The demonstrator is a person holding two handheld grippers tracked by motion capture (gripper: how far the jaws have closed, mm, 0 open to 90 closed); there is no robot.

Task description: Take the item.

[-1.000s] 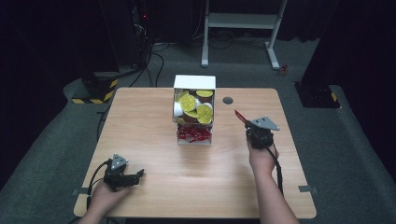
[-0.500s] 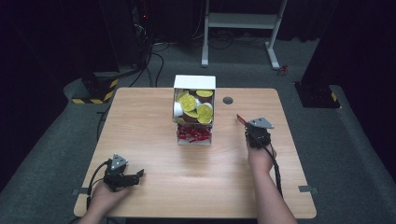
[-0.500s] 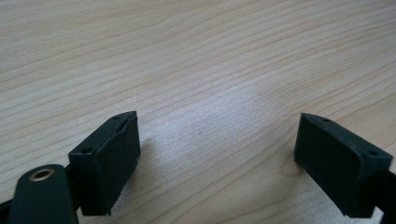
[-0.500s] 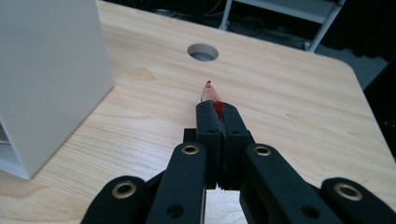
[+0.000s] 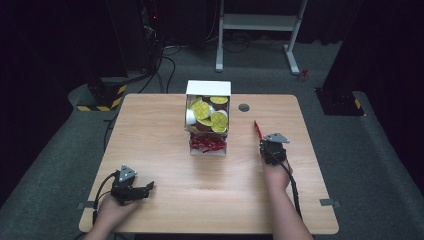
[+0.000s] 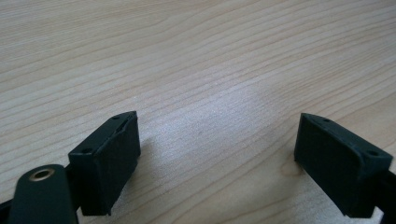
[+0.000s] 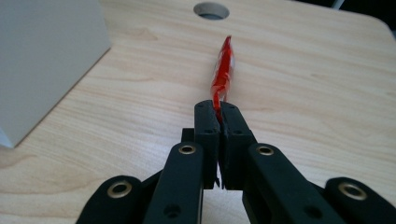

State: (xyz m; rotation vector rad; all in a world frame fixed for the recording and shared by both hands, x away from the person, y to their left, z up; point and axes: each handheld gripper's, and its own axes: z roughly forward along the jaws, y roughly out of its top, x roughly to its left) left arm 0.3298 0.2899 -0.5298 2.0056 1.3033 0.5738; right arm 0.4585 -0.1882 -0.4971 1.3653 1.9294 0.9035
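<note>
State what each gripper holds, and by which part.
The right gripper pinches a thin red plastic sachet by its near end. The left gripper holds nothing, jaws open.

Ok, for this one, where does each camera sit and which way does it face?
High view: above the person's side, looking forward and down on the table; both forearms enter from below, left tool, right tool.
Left gripper view: on the left tool, low over bare wood; its two jaws stand apart.
Right gripper view: on the right tool, facing the table's hole; jaws shut on a red packet.
Shared: high and right gripper views both show the packet, hole and white box.
</note>
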